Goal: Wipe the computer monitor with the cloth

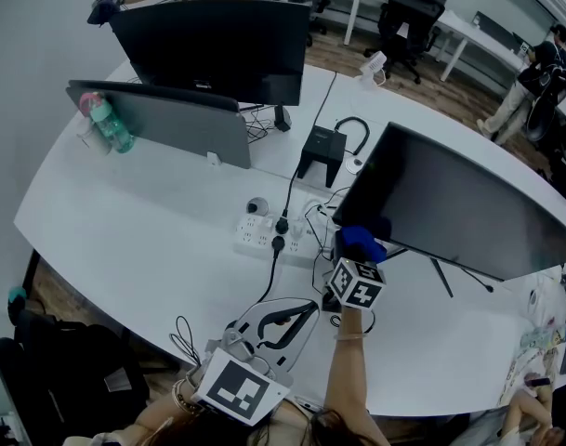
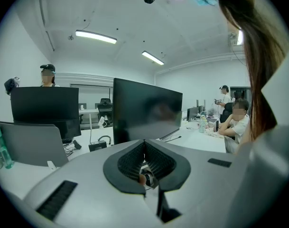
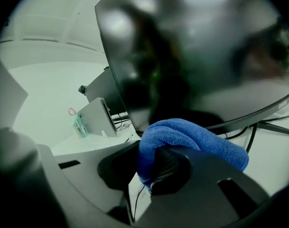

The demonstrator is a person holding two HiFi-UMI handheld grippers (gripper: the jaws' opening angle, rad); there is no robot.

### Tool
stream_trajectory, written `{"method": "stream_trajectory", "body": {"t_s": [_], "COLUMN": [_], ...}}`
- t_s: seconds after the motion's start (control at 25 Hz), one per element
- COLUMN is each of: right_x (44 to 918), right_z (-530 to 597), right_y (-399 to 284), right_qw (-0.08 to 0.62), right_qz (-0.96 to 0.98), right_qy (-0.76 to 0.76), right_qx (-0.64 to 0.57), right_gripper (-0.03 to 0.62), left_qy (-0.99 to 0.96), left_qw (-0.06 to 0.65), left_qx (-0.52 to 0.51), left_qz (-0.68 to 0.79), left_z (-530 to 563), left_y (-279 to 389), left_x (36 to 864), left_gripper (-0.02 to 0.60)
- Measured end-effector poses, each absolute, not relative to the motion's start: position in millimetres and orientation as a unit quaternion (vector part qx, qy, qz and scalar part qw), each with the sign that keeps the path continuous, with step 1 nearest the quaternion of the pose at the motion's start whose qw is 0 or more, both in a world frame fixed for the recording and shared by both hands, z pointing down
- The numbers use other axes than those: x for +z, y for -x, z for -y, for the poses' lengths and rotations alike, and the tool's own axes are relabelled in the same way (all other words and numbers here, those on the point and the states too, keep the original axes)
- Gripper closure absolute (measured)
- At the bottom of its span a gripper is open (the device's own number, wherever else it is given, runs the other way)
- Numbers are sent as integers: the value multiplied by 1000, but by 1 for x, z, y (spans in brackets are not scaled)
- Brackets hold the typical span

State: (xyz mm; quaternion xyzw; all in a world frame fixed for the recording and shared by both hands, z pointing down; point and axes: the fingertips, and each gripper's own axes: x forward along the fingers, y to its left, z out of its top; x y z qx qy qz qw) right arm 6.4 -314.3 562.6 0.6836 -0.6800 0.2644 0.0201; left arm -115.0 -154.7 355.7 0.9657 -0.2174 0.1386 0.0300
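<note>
The dark computer monitor (image 1: pixel 459 203) stands tilted on the white desk (image 1: pixel 143 221) at the right. My right gripper (image 1: pixel 357 249) is shut on a folded blue cloth (image 1: pixel 360 242), which it holds against the screen's lower left corner. In the right gripper view the cloth (image 3: pixel 191 137) bulges out of the gripper (image 3: pixel 153 160) just under the screen (image 3: pixel 196 46), which fills the view above. My left gripper (image 1: pixel 306 307) hangs low over the desk's near edge, away from the monitor. Its jaws meet in the left gripper view (image 2: pixel 144 146), with nothing held.
A white power strip (image 1: pixel 264 235) with cables and a black box (image 1: pixel 322 147) lie left of the monitor. Behind stand a second monitor (image 1: pixel 217 49), a grey screen back (image 1: pixel 162 119) and a green bottle (image 1: pixel 109 124). A black chair (image 1: pixel 59 370) sits lower left. People (image 2: pixel 237 122) sit at the right.
</note>
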Motion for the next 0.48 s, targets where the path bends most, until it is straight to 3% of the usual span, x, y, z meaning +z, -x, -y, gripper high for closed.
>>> {"method": "stream_trajectory", "body": {"t_s": [0.48], "right_x": [563], "right_z": [316], "right_y": [3], "right_qw": [47], "right_qz": [678], "right_qy": [-687], "right_qx": [259], "right_gripper": [534], "left_qy": [-965], "left_qw": [51], "left_qx": [116], "left_qz": [228], "left_z": [168], "left_y": [135], "left_x": [359], "left_gripper": [572]}}
